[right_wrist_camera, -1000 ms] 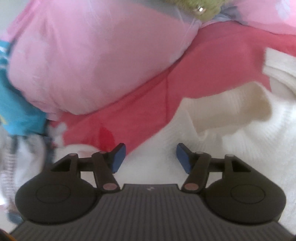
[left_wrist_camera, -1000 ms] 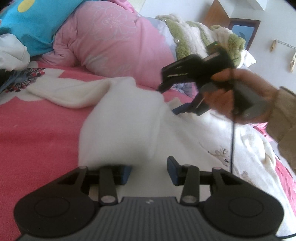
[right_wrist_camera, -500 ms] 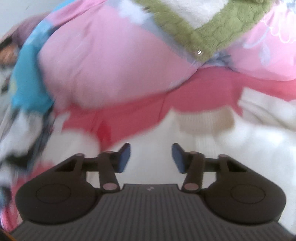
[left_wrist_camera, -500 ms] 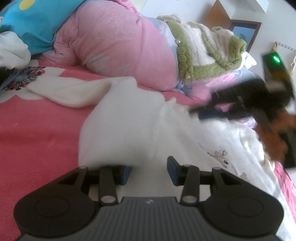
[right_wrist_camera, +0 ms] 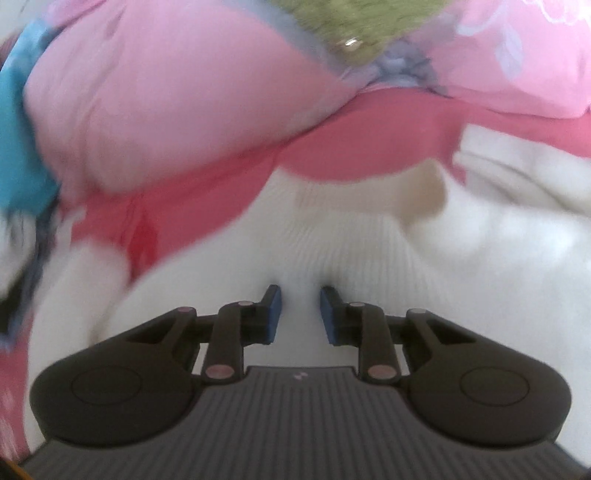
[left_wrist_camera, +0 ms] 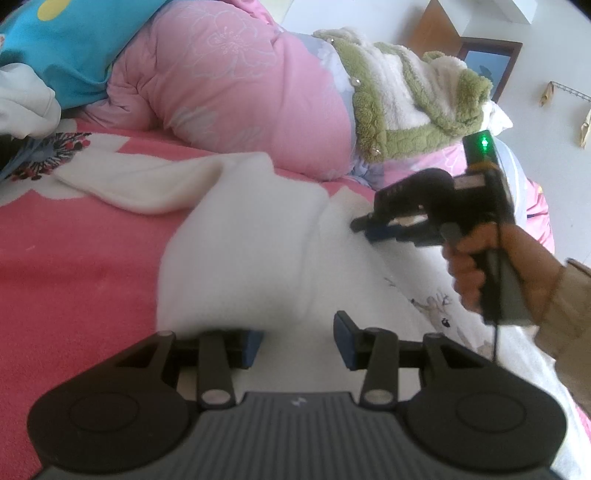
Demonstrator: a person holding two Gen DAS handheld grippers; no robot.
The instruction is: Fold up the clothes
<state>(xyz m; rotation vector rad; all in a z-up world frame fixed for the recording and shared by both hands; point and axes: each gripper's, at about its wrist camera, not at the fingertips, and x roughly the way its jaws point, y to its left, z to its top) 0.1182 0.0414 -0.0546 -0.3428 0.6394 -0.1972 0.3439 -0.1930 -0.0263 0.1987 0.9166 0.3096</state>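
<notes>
A white knit sweater (left_wrist_camera: 240, 251) lies spread on the pink-red bedspread (left_wrist_camera: 74, 258), one sleeve (left_wrist_camera: 147, 181) stretched out to the left. My left gripper (left_wrist_camera: 297, 341) hovers low over its near edge, open, with white fabric under and between the fingers. Farther right, a hand (left_wrist_camera: 480, 266) holds my right gripper (left_wrist_camera: 364, 227) pressed low onto the sweater. In the right wrist view, the right gripper (right_wrist_camera: 301, 310) is narrowed to a small gap, the ribbed sweater (right_wrist_camera: 369, 251) gathered between its blue pads (right_wrist_camera: 273, 314).
A puffy pink quilt (left_wrist_camera: 229, 81) lies along the back of the bed. A green and white fleece garment (left_wrist_camera: 413, 99) sits on it, with blue cloth (left_wrist_camera: 55, 44) and a white garment (left_wrist_camera: 22, 103) at the far left. A wooden cabinet (left_wrist_camera: 439, 29) stands behind.
The right gripper swung out to the right, then came back down onto the sweater, and its fingers closed from wide apart to a narrow gap. The left gripper has stayed put and open.
</notes>
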